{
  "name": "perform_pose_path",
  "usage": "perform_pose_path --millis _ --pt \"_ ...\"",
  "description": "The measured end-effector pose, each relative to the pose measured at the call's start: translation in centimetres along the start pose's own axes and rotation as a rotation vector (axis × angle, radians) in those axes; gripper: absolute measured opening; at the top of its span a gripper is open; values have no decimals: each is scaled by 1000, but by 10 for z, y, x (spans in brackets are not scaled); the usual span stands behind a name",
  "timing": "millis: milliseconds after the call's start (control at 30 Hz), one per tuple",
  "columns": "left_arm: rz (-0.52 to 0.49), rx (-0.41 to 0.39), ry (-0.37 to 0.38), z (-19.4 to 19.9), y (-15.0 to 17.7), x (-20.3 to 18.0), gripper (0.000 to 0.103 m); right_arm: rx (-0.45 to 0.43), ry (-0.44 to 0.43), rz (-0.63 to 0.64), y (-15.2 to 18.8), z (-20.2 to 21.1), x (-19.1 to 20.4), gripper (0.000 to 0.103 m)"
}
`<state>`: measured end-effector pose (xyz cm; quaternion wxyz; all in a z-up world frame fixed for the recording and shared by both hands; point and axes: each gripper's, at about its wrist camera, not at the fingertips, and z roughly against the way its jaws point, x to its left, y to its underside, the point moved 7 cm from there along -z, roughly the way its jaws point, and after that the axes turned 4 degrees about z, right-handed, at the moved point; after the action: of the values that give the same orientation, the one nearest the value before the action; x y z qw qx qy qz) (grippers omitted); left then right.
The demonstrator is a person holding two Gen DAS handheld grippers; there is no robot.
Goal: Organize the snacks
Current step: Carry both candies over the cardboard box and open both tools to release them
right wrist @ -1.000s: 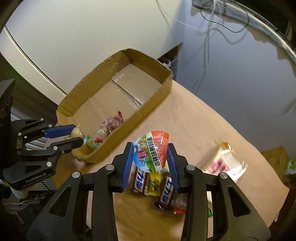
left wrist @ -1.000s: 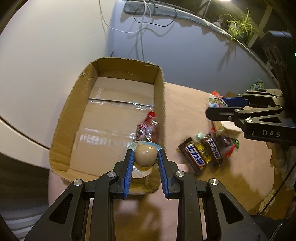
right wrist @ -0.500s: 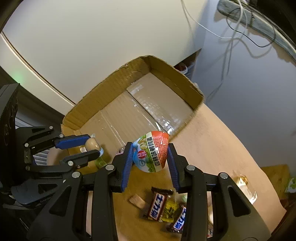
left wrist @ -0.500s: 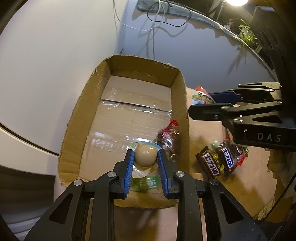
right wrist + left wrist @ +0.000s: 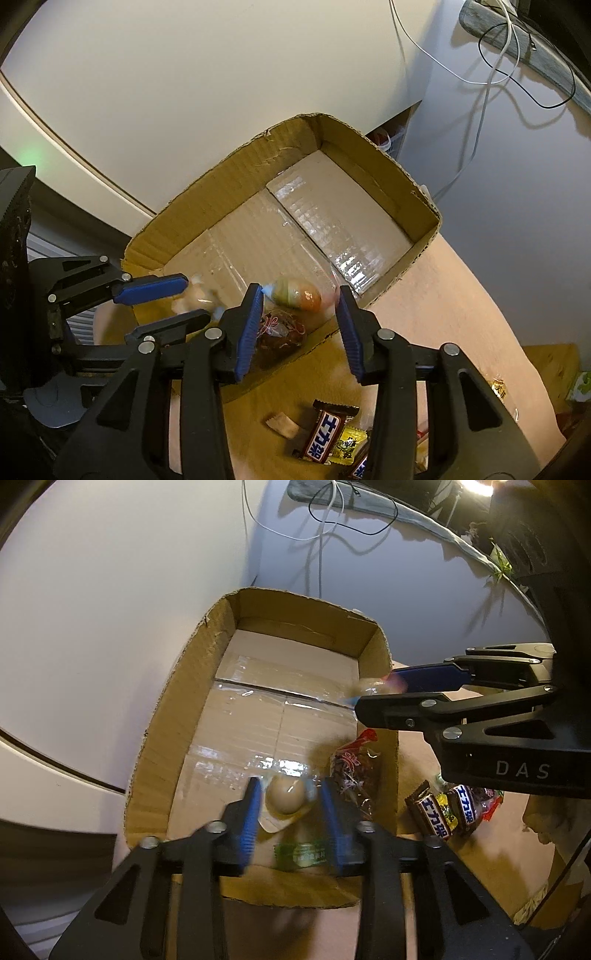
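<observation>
Both tools are sitting over the cardboard box (image 5: 177, 716) now, where a second ago the right one was out above the desk (image 5: 461, 302) with its packet pinched; left tool (image 5: 291, 823) is opening, pads standing clear of the egg packet (image 5: 286, 795), which is lying between them near the box's front wall, blurred; right tool (image 5: 299, 328) is opening too, its peanut packet (image 5: 295, 295) loose between the pads, tipped on its side and smeared with motion, no pad pressing it; whether it is touching the box floor I cannot tell.

Left wrist view is showing the egg packet's green label strip (image 5: 303, 854) low by the front wall, text unreadable, and the "DAS" lettering on the right tool's body; it is also showing a dark red-patterned bag (image 5: 351, 771) leaning against the box's right wall. Right wrist view is showing that same bag under the left pad, plus things the other view is cropping: a small tan wrapper (image 5: 282, 424) on the desk just outside the box, and the box's far end open and bare.

Chocolate bars (image 5: 325, 435) are lying on the desk outside the box, seen in both views; brown wrappers carrying white-on-blue characters, with a yellow packet (image 5: 347, 445) touching them; white and black cables (image 5: 491, 70) are trailing across the wall behind.
</observation>
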<state>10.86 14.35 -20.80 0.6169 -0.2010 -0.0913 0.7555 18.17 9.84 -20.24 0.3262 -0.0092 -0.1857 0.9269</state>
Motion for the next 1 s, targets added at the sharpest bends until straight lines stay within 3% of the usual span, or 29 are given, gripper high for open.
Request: perform_pose_path --millis 100,200,267,333,700,1000 --pt "4 -6 -2 1 -2 1 47 -13 14 0 0 3 -2 61" --pt "5 -11 -11 2 -2 1 61 -20 22 -6 -1 5 -5 63" --pt "0 -12 -17 2 -2 1 63 -22 26 -15 -1 6 -7 64" --pt "-3 -11 -25 2 -2 2 67 -27 28 -22 0 9 -9 76" --pt "-5 -18 -22 11 -2 -7 68 -42 55 -48 11 27 -19 77" --pt "-37 -16 12 14 2 -33 68 -41 101 -115 44 51 -53 77"
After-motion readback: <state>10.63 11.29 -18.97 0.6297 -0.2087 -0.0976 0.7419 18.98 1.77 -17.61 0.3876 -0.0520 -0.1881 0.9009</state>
